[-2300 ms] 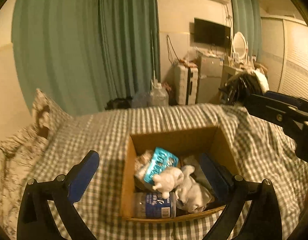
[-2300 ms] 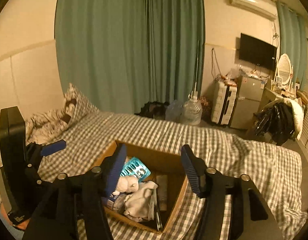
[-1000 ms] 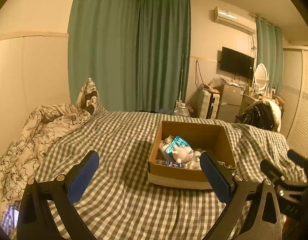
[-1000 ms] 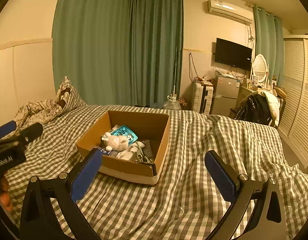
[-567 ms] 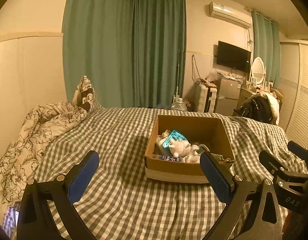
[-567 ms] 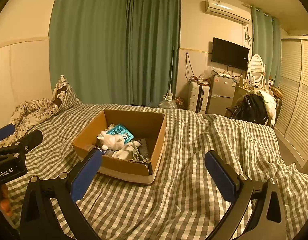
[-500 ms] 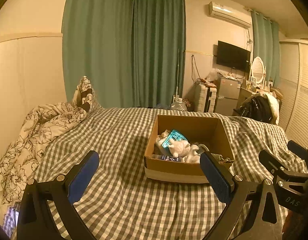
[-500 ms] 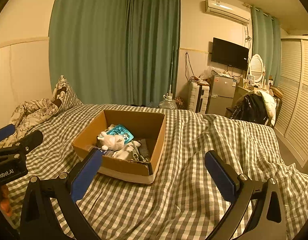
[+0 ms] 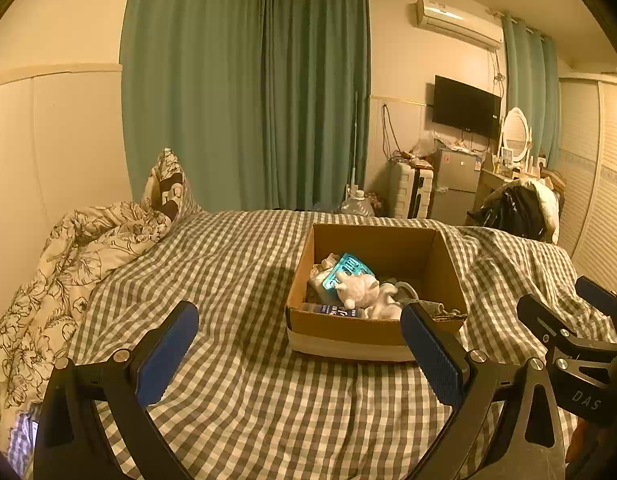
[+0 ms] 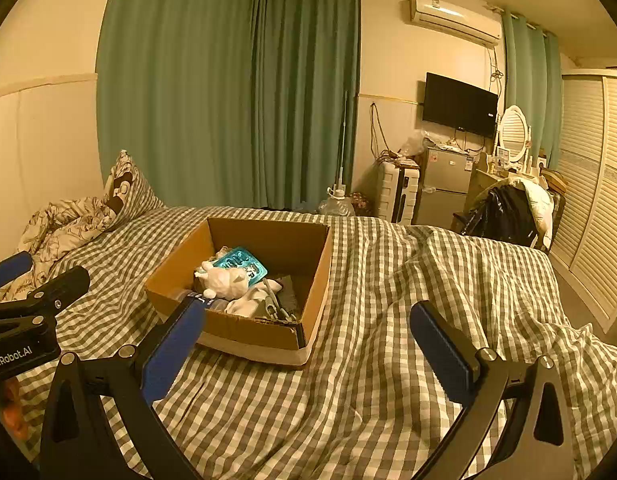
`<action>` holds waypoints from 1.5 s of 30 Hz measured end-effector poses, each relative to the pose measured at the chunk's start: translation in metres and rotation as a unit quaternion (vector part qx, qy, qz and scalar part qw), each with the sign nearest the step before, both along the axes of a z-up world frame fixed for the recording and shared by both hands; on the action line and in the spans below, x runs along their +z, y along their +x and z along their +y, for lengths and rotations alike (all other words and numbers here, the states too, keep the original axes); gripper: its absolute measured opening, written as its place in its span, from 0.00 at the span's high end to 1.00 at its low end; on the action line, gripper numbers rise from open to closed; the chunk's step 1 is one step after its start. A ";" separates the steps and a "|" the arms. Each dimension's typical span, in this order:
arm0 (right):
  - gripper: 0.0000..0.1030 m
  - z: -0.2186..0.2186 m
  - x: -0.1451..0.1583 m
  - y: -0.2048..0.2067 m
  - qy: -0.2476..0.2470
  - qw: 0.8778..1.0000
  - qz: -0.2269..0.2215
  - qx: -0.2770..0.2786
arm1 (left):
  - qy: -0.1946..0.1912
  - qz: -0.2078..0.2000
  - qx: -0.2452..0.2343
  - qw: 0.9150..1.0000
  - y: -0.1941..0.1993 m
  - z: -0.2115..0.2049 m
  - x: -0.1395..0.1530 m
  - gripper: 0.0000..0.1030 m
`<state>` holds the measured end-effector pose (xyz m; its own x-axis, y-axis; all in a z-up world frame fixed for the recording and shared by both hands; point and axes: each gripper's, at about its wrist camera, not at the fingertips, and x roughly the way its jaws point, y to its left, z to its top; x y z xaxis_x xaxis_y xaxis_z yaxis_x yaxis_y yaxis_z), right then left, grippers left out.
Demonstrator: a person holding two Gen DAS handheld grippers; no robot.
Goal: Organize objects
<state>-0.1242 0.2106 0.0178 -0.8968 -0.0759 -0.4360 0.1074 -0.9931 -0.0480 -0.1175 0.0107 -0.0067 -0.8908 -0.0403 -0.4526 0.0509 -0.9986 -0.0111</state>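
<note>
An open cardboard box (image 9: 348, 332) sits on the checked bedspread (image 9: 236, 264); it also shows in the right wrist view (image 10: 252, 332). Inside lie a white plush toy (image 9: 358, 288), a teal packet (image 9: 350, 270), a dark-labelled bottle (image 9: 336, 311) and pale cloth (image 10: 248, 304). My left gripper (image 9: 300, 354) is open and empty, held back from the box's near wall. My right gripper (image 10: 308, 350) is open and empty, to the right of the box. Each gripper shows at the edge of the other's view.
A floral duvet (image 9: 68, 264) and a pillow (image 9: 168, 188) lie at the bed's left. Green curtains (image 9: 244, 92) hang behind. A suitcase (image 9: 410, 194), small fridge (image 9: 456, 184), TV (image 9: 466, 106) and a chair with clothes (image 9: 516, 208) stand beyond the bed.
Both grippers have drawn back from just above the box to well clear of it and opened wider. In the last half second almost nothing moved.
</note>
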 end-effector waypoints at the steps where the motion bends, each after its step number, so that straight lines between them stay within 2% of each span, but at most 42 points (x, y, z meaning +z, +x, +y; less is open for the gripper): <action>1: 0.00 0.000 0.000 0.000 0.000 1.000 -0.001 0.001 | -0.002 0.000 0.000 1.000 0.000 0.000 0.000 0.00; 45: 0.00 -0.001 -0.006 0.001 0.004 1.000 -0.006 -0.002 | -0.004 -0.001 0.007 1.000 0.001 -0.003 -0.001 0.00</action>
<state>-0.1233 0.2091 0.0119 -0.8916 -0.0697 -0.4474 0.1048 -0.9930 -0.0540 -0.1164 0.0078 -0.0077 -0.8891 -0.0560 -0.4542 0.0642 -0.9979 -0.0026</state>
